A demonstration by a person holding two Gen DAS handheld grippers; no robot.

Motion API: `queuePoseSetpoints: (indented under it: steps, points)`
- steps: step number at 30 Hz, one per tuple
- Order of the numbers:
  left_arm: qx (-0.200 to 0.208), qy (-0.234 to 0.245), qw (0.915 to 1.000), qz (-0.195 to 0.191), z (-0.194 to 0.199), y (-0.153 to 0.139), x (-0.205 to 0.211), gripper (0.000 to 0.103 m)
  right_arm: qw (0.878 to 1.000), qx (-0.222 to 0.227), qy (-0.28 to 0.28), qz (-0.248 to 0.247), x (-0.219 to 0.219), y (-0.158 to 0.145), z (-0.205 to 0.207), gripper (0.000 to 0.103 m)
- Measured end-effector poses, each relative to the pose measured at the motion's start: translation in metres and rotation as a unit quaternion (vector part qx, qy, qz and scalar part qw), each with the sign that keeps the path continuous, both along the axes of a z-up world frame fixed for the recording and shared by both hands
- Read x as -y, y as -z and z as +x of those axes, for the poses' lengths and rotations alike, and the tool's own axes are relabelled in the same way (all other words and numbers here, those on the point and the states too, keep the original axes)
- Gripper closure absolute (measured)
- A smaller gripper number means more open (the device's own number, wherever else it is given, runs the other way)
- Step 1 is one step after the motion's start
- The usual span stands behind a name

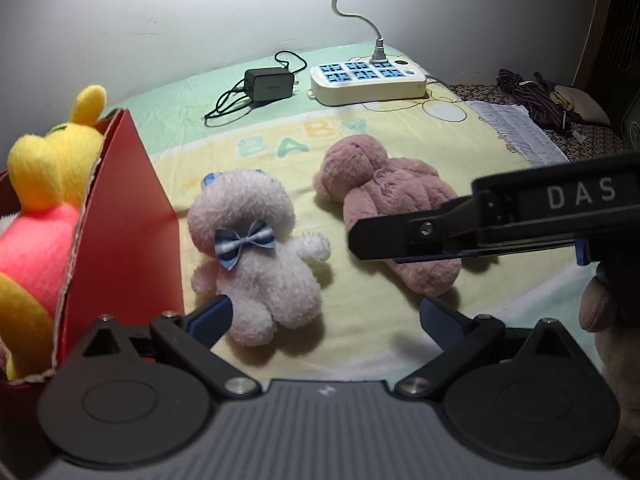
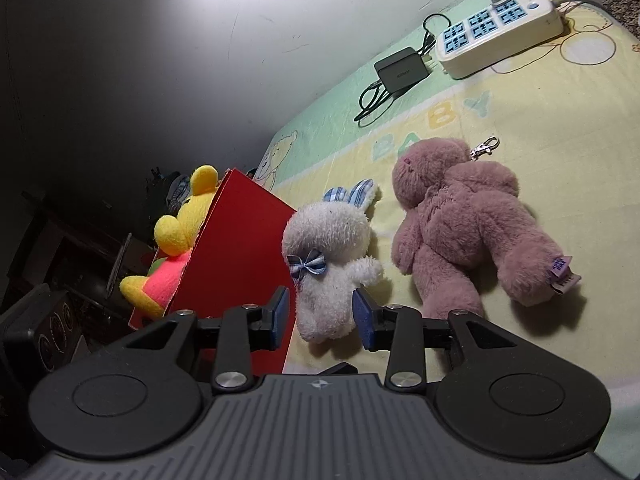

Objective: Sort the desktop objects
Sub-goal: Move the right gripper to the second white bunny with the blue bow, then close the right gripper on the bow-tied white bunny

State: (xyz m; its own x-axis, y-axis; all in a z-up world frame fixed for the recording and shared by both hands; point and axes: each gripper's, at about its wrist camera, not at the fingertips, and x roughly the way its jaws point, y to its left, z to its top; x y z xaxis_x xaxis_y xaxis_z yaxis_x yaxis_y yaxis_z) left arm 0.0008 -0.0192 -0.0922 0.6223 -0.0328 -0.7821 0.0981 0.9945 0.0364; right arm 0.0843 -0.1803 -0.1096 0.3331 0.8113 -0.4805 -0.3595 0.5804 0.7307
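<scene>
I see a pale wall (image 1: 160,20) behind the surface, lit bright from above and falling dark to the left. A baby-print blanket (image 1: 360,292) covers the top. A patterned cloth (image 1: 592,140) lies at the right, dim furniture (image 2: 60,248) at far left.

Black left tool (image 1: 326,318), blue pads (image 1: 212,314), silver screws, ribbed grey body, right tool (image 2: 320,312) lettered "DAS"

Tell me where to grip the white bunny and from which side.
Grip the white bunny across its torso, below the bow, coming from its feet end. It lies flat with its body pointing at the right gripper, whose open fingers already flank its legs.
</scene>
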Motion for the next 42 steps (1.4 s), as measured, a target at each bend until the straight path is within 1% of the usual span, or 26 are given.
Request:
queuePoseSetpoints:
  steps: [3, 6, 9, 10, 12, 16, 19, 22, 24, 26, 28, 32, 34, 36, 38, 39, 40, 41, 42]
  points:
    - [-0.006, -0.012, 0.9998, 0.017, 0.004, 0.007, 0.003, 0.003, 1.0, -0.022, -0.01, 0.004, -0.007, 0.011, 0.017, 0.064]
    - [-0.027, -0.028, 0.9992, 0.008, 0.012, 0.017, 0.001, 0.003, 0.999, -0.046, -0.019, 0.018, -0.013, 0.02, 0.032, 0.064]
    - [-0.042, -0.038, 0.9984, 0.009, 0.021, 0.025, 0.0, 0.003, 0.998, -0.045, -0.031, 0.008, -0.023, 0.025, 0.042, 0.061]
    - [-0.044, -0.04, 0.9982, 0.01, 0.024, 0.028, 0.0, 0.003, 0.998, -0.044, -0.035, 0.004, -0.027, 0.027, 0.045, 0.06]
    - [-0.048, -0.043, 0.9978, 0.016, 0.03, 0.032, 0.0, 0.003, 0.998, -0.042, -0.043, -0.003, -0.032, 0.03, 0.05, 0.059]
    - [-0.054, -0.044, 0.997, 0.035, 0.039, 0.038, 0.003, 0.003, 0.998, -0.024, -0.058, -0.007, -0.04, 0.03, 0.058, 0.054]
    - [-0.057, -0.044, 0.9963, 0.046, 0.044, 0.042, 0.004, 0.003, 0.997, -0.009, -0.069, -0.017, -0.046, 0.03, 0.059, 0.053]
    - [-0.058, -0.043, 0.9961, 0.05, 0.045, 0.043, 0.006, 0.001, 0.998, 0.002, -0.056, -0.03, -0.045, 0.026, 0.057, 0.053]
    - [-0.055, -0.042, 0.9963, 0.051, 0.043, 0.042, 0.006, 0.001, 0.999, 0.017, -0.035, -0.029, -0.04, 0.023, 0.056, 0.053]
    - [-0.051, -0.044, 0.9963, 0.054, 0.041, 0.041, 0.007, 0.001, 0.998, 0.032, -0.031, -0.04, -0.04, 0.02, 0.058, 0.051]
    - [-0.052, -0.044, 0.9961, 0.056, 0.041, 0.042, 0.007, 0.001, 0.997, 0.036, -0.049, -0.052, -0.046, 0.021, 0.06, 0.049]
    - [-0.05, -0.038, 0.996, 0.065, 0.04, 0.042, 0.008, 0.001, 0.991, 0.058, -0.079, -0.095, -0.063, 0.017, 0.059, 0.047]
    - [-0.049, -0.035, 0.9962, 0.062, 0.04, 0.042, 0.008, 0.001, 0.989, 0.048, -0.1, -0.098, -0.07, 0.018, 0.063, 0.047]
    - [-0.047, -0.04, 0.9961, 0.063, 0.039, 0.041, 0.007, 0.003, 0.985, 0.016, -0.132, -0.106, -0.082, 0.023, 0.072, 0.049]
    - [-0.048, -0.038, 0.9963, 0.06, 0.038, 0.039, 0.005, 0.004, 0.985, 0.004, -0.14, -0.101, -0.086, 0.024, 0.076, 0.049]
    - [-0.047, -0.037, 0.9966, 0.056, 0.036, 0.038, 0.004, 0.004, 0.985, -0.006, -0.143, -0.095, -0.086, 0.024, 0.078, 0.057]
    - [-0.046, -0.035, 0.997, 0.051, 0.034, 0.036, 0.004, 0.004, 0.985, -0.019, -0.149, -0.086, -0.085, 0.026, 0.079, 0.063]
    - [-0.045, -0.034, 0.9973, 0.047, 0.032, 0.034, 0.003, 0.003, 0.985, -0.036, -0.152, -0.078, -0.083, 0.029, 0.08, 0.064]
    - [-0.044, -0.031, 0.9976, 0.043, 0.03, 0.033, 0.003, 0.003, 0.985, -0.044, -0.15, -0.076, -0.08, 0.03, 0.08, 0.066]
